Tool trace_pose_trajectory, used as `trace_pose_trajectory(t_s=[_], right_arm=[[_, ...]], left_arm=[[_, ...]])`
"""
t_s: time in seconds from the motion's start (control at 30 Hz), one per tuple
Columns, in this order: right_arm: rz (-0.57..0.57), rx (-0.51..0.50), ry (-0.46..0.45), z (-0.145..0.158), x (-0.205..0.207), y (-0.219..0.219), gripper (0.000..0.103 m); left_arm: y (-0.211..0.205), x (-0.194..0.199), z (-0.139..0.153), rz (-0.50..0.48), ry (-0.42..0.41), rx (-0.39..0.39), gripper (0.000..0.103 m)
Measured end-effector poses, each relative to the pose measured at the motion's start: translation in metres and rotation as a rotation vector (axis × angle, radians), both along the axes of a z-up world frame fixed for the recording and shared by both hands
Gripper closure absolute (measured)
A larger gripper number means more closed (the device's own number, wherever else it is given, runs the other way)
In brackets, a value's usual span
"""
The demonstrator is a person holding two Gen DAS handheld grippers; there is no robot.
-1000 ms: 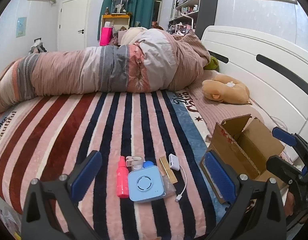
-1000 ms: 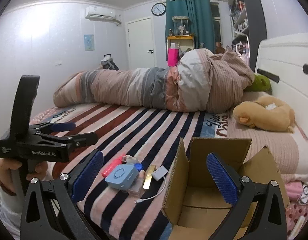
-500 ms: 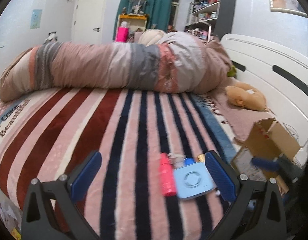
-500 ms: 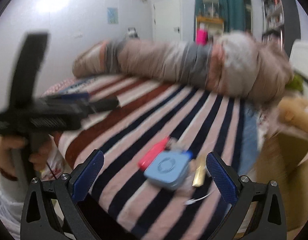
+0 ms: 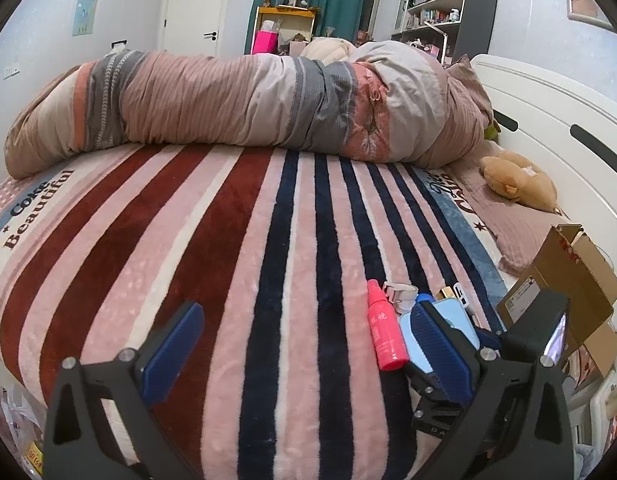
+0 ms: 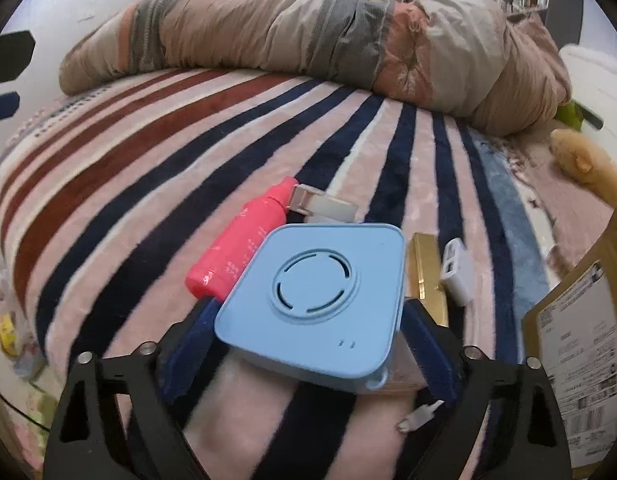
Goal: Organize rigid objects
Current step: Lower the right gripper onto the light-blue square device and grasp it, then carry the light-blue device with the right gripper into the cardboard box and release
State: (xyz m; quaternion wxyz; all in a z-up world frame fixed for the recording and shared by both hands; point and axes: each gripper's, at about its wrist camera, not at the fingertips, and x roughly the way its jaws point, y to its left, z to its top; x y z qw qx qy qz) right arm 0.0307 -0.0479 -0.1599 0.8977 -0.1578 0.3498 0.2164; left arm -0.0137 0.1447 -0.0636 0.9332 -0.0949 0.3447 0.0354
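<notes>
While your right gripper (image 6: 304,344) closes around the blue box (image 6: 312,300), not yet gripping, your left gripper (image 5: 304,352) hangs open, empty.

From my right wrist camera, the light blue square device (image 6: 314,292) hides both blue finger pads, so I cannot tell whether they touch it. The cardboard box (image 6: 580,344) is cut off at the right edge. The white cable plug (image 6: 418,416) is blurred.
</notes>
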Motion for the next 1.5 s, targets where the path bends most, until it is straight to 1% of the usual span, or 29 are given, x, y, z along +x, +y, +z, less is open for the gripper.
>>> trace_pose_trajectory(t_s=[0.1,0.2,0.27,0.33,0.4,0.47,0.57,0.7,0.8,0.87,0.9,1.0,1.1,1.27,1.33,1.4,1.47,1.5], right_arm=[[0.024,0.016,0.01,0.005,0.0,-0.004,0.015],[0.106,0.087,0.051,0.015,-0.004,-0.018,0.016],[0.18,0.146,0.124,0.017,-0.008,-0.029,0.016],[0.204,0.181,0.193,0.015,-0.009,-0.039,0.015],[0.18,0.139,0.216,0.01,-0.01,-0.043,0.015],[0.14,0.083,0.192,0.006,-0.011,-0.046,0.015],[0.114,0.045,0.193,0.002,-0.012,-0.045,0.015],[0.055,0.054,0.208,0.0,-0.007,-0.045,0.015],[-0.044,0.078,0.199,-0.002,-0.008,-0.044,0.014],[-0.119,0.129,0.195,-0.005,-0.009,-0.046,0.014],[-0.154,0.147,0.182,-0.006,-0.009,-0.046,0.014],[-0.189,0.135,0.143,-0.006,-0.01,-0.042,0.014],[-0.193,0.154,0.135,-0.005,-0.009,-0.041,0.018],[-0.171,0.127,0.115,-0.005,-0.008,-0.037,0.019],[-0.158,0.111,0.097,-0.005,-0.01,-0.04,0.02],[-0.125,0.107,0.087,-0.003,-0.007,-0.038,0.02],[-0.07,0.117,0.083,-0.002,-0.006,-0.037,0.02],[-0.051,0.106,0.08,-0.003,-0.005,-0.035,0.02]], left_arm=[[0.0,-0.001,0.0,-0.005,-0.001,-0.003,0.001],[-0.001,-0.002,-0.002,-0.015,-0.001,-0.009,0.001],[-0.003,-0.003,-0.003,-0.019,0.002,-0.011,0.001],[-0.004,-0.003,-0.004,-0.025,0.006,-0.015,0.001],[-0.006,-0.004,-0.006,-0.029,0.011,-0.016,0.001],[-0.009,-0.004,-0.007,-0.031,0.018,-0.015,0.001],[-0.011,-0.003,-0.009,-0.038,0.023,-0.016,0.001],[-0.014,-0.002,-0.011,-0.048,0.03,-0.015,0.001],[-0.015,0.001,-0.014,-0.049,0.044,-0.011,0.001],[-0.015,0.002,-0.016,-0.051,0.05,-0.015,0.001],[-0.015,0.002,-0.017,-0.053,0.052,-0.017,0.001],[-0.017,0.002,-0.018,-0.059,0.057,-0.011,0.001],[-0.018,0.001,-0.017,-0.067,0.057,-0.008,0.001],[-0.02,0.001,-0.021,-0.084,0.064,-0.002,0.001],[-0.02,0.001,-0.023,-0.096,0.069,-0.015,0.001],[-0.021,0.001,-0.025,-0.099,0.073,-0.025,0.001],[-0.021,0.001,-0.026,-0.095,0.076,-0.018,0.001],[-0.02,0.0,-0.026,-0.093,0.078,-0.017,0.001]])
